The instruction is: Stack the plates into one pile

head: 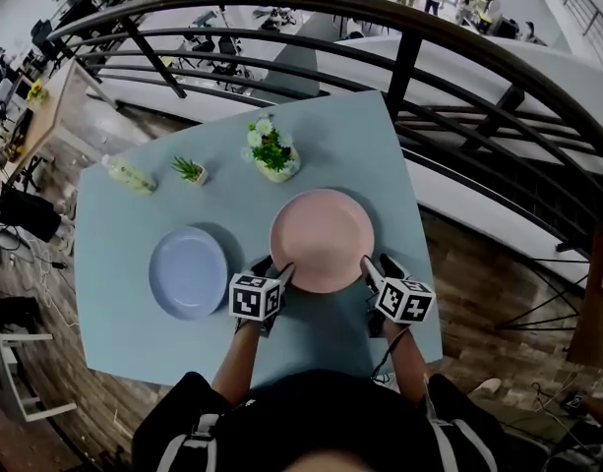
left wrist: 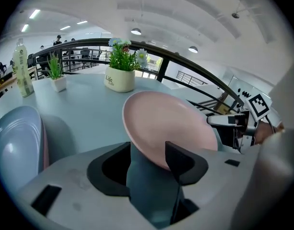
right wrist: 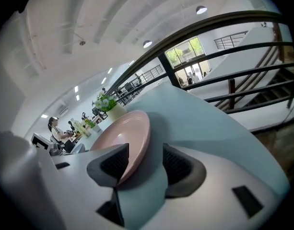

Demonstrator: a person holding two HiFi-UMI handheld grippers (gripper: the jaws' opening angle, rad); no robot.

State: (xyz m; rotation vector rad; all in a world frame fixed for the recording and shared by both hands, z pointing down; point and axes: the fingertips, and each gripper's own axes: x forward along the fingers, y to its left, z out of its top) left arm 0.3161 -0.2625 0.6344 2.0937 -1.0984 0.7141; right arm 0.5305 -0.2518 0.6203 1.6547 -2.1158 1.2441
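Just beyond pink plate [head: 323, 239]: flower pot [head: 277, 163].

Open office mezzanine: railing [head: 403, 67], desks [head: 40, 116] below.

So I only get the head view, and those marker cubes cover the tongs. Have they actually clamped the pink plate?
Observer: No. The left gripper view shows the left tongs open, with the rim of the pink plate between the jaws.
Operator: And the other side?
Observer: Same. The right tongs are open, with the rim against one jaw and a gap to the other.
Operator: Anything printed on the flower pot?
Observer: Yes, the flower pot reads "Life".
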